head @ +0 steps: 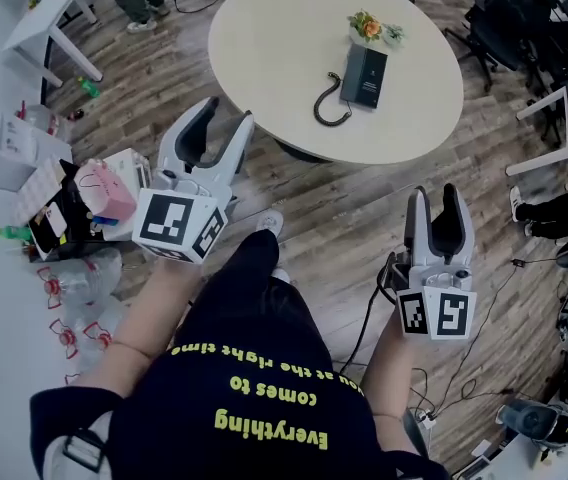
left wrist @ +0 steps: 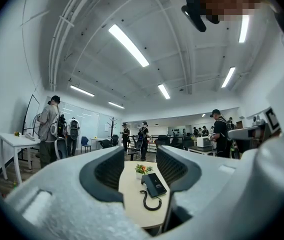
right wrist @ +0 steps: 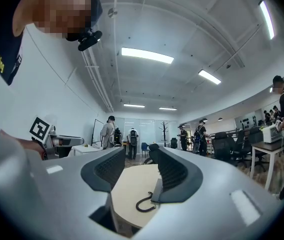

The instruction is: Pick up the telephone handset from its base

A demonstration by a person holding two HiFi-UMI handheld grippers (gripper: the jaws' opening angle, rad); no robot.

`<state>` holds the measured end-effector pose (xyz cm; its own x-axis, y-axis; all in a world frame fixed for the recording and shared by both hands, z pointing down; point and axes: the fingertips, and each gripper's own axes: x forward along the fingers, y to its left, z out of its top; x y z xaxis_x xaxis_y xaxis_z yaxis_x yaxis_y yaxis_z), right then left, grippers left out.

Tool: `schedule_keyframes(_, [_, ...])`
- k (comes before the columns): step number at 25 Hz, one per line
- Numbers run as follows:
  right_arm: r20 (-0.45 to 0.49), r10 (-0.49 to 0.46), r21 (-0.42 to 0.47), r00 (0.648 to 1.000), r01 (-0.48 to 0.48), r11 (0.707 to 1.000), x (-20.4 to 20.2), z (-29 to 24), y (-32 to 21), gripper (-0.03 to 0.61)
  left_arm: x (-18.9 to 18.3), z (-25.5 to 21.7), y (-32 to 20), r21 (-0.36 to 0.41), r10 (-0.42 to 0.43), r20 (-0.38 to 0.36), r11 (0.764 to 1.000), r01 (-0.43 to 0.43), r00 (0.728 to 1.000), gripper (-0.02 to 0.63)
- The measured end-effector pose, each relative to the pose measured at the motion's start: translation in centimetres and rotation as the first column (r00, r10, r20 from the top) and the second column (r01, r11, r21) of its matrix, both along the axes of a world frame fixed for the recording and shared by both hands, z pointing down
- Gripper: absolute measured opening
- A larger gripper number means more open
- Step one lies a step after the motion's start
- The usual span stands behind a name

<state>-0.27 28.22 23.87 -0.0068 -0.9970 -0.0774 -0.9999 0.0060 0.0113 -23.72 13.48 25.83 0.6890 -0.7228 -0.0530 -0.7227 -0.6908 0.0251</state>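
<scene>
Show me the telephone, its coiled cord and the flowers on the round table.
telephone [head: 365, 76], head view, middle of its dark top.
coiled cord [head: 318, 106], head view, the loop's left bend.
flowers [head: 367, 27], head view, the orange bloom.

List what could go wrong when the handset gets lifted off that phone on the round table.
1. The coiled cord lies looped on the table beside the telephone. A lift could snag it or tug the base along.
2. The flower pot stands right by the telephone's far end, so the right tool, reaching in, might tip it.
</scene>
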Motion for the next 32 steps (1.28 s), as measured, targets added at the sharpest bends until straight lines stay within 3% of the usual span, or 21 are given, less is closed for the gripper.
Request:
schedule_keyframes(14, [-0.018, 0.055, 0.007, 0.998, -0.055, 0.998, 5.1, -0.8, -12.4, 0.247, 7.6, -0.2, -13.2, -0.011, 0.113, -0.018, 0.994, -0.113, 0.993, 0.298])
schedule_keyframes(19, [-0.018, 0.08, 0.026, 0.997, -0.079, 0.997, 5.9, -1.3, -16.7, 0.252, 8.6, -1.5, -18.0, 0.016, 0.134, -0.08, 0.991, -0.133, 0.988, 0.305])
schedule_keyframes(28, [-0.015, 0.117, 0.025, 0.993, -0.117, 0.993, 8.2, -0.7, -20.2, 0.238, 11.4, 0.4, -22.7, -0.029, 0.16, -0.04, 0.987, -0.161, 0.986, 0.318])
schedule_keyframes(32, [0.001, 0.088, 0.002, 0.996, -0.088, 0.996, 9.9, 0.3, -22.3, 0.239, 12.8, 1.3, -24.0, -0.049, 0.148, -0.021, 0.988, -0.149, 0.989, 0.321])
